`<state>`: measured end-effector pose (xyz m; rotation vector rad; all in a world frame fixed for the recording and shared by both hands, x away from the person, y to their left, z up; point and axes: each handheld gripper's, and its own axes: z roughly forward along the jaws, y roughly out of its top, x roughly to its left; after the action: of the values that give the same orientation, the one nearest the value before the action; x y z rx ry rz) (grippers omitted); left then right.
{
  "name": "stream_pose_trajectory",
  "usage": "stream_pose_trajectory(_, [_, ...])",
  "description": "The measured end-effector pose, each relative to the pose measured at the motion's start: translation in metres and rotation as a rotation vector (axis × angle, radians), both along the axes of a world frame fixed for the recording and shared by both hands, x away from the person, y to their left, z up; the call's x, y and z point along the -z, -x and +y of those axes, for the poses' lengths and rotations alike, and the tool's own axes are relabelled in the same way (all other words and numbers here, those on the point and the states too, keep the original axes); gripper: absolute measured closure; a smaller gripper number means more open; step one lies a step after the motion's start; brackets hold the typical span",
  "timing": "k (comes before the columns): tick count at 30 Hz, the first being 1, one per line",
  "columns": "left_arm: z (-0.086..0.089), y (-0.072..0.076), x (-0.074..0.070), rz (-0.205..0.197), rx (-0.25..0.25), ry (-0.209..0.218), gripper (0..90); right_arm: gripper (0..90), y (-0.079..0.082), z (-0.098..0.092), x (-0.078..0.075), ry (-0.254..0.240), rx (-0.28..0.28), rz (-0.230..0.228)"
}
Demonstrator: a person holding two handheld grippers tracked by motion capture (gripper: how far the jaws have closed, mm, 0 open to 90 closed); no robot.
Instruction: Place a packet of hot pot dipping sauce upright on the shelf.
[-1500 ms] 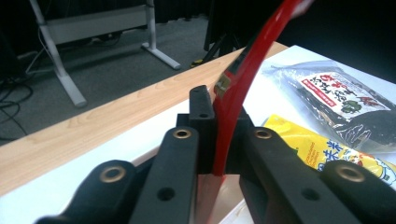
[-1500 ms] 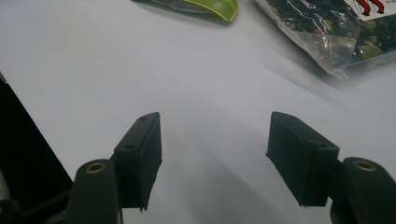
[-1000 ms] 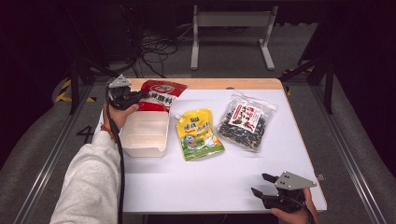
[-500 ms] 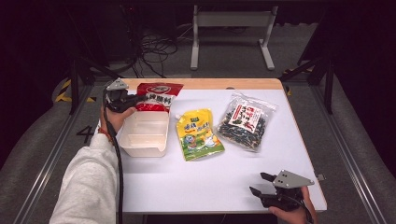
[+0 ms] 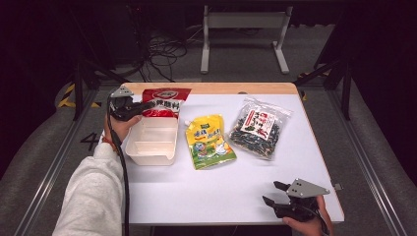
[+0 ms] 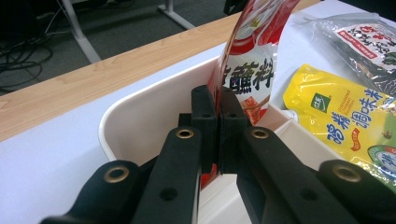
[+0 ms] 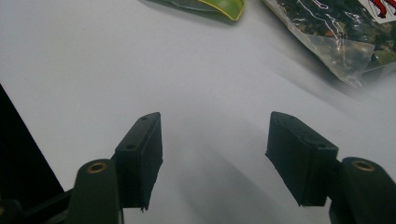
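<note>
- At the table's far left, the left gripper (image 5: pixel 140 105) has its jaws clamped on the edge of the red sauce packet (image 6: pixel 250 70), held upright over the white tray (image 5: pixel 151 142).
- Just beside the tray lies the yellow pouch (image 5: pixel 209 142), then the clear seed bag (image 5: pixel 258 129).
- Near the front edge, the right gripper (image 7: pixel 215 154) rests with jaws apart, nothing between them.
</note>
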<state>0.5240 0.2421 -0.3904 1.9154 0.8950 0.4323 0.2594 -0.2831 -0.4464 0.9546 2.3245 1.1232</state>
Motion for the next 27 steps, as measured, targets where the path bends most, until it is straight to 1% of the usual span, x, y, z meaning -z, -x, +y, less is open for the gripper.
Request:
stream_pose_trajectory(3, [0.000,0.001,0.000,0.006,-0.010,-0.001,87.3,35.9,0.000,0.000,0.000,0.001,0.002,-0.001])
stream_pose_trajectory(4, [0.001,0.001,0.000,-0.001,-0.012,-0.006,86.9,35.9,0.000,0.000,0.000,0.002,0.002,0.000])
stream_pose_trajectory(6, [0.002,0.003,-0.001,0.002,-0.023,-0.004,84.9,35.9,0.000,0.000,0.000,0.002,0.003,-0.001])
stream_pose_trajectory(7, [0.003,0.004,-0.002,-0.003,-0.024,-0.013,84.3,35.9,0.000,0.000,-0.001,0.003,0.002,-0.002])
stream_pose_trajectory(12, [0.008,0.010,-0.005,-0.021,-0.047,-0.017,81.5,35.9,-0.002,0.001,-0.001,0.001,0.001,-0.003])
stream_pose_trajectory(13, [0.009,0.011,-0.006,-0.020,-0.047,-0.011,81.0,36.0,-0.002,0.001,-0.001,0.001,0.000,-0.004])
stream_pose_trajectory(16, [0.012,0.018,-0.008,-0.035,-0.056,-0.016,79.3,35.9,-0.003,0.002,-0.002,-0.001,-0.004,-0.005])
stream_pose_trajectory(18, [0.014,0.023,-0.010,-0.044,-0.063,-0.012,78.1,35.9,-0.004,0.003,-0.002,-0.002,-0.008,-0.004])
stream_pose_trajectory(21, [0.015,0.032,-0.012,-0.057,-0.061,-0.016,74.0,35.9,-0.005,0.004,-0.003,-0.003,-0.013,-0.005])
stream_pose_trajectory(23, [0.015,0.039,-0.015,-0.072,-0.064,-0.027,69.9,35.9,-0.006,0.005,-0.003,-0.002,-0.016,-0.006])
stream_pose_trajectory(25, [0.016,0.047,-0.017,-0.080,-0.056,-0.023,67.9,35.9,-0.007,0.006,-0.003,-0.003,-0.020,-0.006])
stream_pose_trajectory(26, [0.016,0.047,-0.017,-0.080,-0.056,-0.023,66.7,35.9,-0.007,0.006,-0.003,-0.003,-0.020,-0.006])
stream_pose_trajectory(27, [0.015,0.051,-0.018,-0.087,-0.056,-0.028,66.7,35.9,-0.008,0.006,-0.003,-0.003,-0.021,-0.006])
